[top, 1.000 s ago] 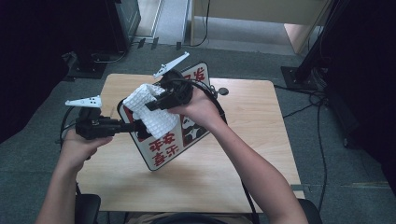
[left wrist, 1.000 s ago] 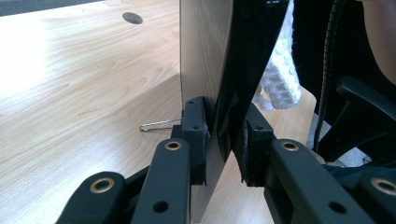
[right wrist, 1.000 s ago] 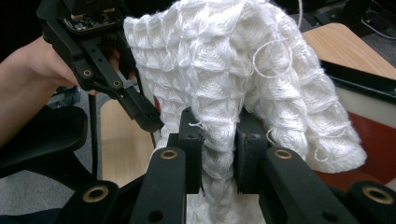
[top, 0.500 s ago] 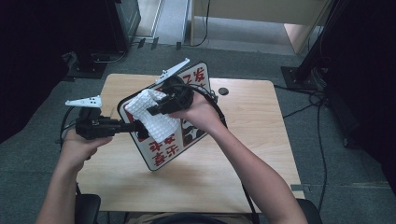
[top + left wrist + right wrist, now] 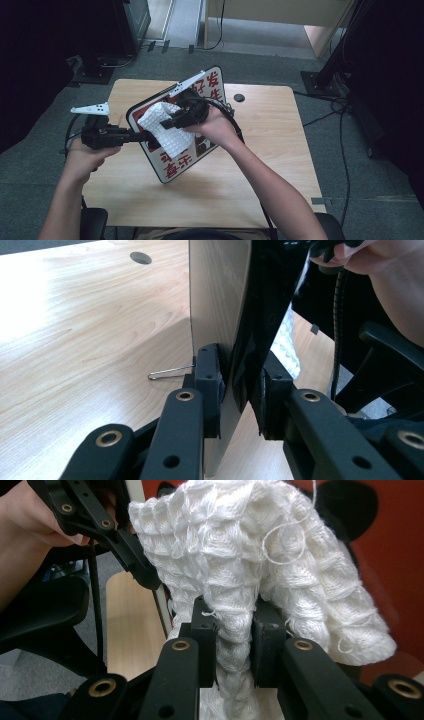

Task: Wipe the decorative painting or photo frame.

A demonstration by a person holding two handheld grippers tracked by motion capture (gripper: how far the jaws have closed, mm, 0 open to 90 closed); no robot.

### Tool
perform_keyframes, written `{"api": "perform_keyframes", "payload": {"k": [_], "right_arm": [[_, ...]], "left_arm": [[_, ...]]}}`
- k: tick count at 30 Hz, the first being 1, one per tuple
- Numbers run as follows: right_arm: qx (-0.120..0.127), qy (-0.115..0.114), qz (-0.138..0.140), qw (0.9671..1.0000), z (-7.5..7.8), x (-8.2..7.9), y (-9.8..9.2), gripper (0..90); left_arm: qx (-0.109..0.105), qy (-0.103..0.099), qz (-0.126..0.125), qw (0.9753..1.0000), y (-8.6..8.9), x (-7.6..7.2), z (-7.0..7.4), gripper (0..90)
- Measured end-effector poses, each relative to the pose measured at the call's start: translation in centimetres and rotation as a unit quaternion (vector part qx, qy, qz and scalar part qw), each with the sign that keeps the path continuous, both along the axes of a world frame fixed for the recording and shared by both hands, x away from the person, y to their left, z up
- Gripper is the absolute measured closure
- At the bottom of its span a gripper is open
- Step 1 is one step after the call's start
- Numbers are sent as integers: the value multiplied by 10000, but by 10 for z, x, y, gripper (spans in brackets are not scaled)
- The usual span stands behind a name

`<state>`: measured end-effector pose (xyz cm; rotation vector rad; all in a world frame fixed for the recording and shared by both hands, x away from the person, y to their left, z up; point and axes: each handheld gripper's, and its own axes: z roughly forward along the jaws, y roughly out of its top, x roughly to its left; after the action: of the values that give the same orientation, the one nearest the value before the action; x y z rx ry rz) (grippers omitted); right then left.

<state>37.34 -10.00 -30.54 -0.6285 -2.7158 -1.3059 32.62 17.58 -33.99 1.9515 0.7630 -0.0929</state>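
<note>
High view: the white waffle cloth (image 5: 165,131) lies pressed on the red-and-white sign board (image 5: 207,90), which is tilted up above the wooden table (image 5: 270,150). The right gripper (image 5: 172,121) is clamped on the cloth, at about three o'clock of it. The left gripper (image 5: 145,137), at nine o'clock, pinches the board's edge, apparently firmly.
</note>
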Motion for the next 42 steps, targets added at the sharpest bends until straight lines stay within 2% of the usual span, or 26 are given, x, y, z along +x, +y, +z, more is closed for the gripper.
{"api": "perform_keyframes", "payload": {"k": [28,31,42], "right_arm": [[-54,134,88,9999,-41,-7,-9,764],[-181,109,104,9997,-49,-9,-9,764],[-169,169,127,9996,-70,-15,-12,764]], "left_arm": [[-5,21,7,10000,0,0,0,760],[-23,27,10,10000,1,0,-1,760],[-22,34,4,10000,1,0,-1,759]]}}
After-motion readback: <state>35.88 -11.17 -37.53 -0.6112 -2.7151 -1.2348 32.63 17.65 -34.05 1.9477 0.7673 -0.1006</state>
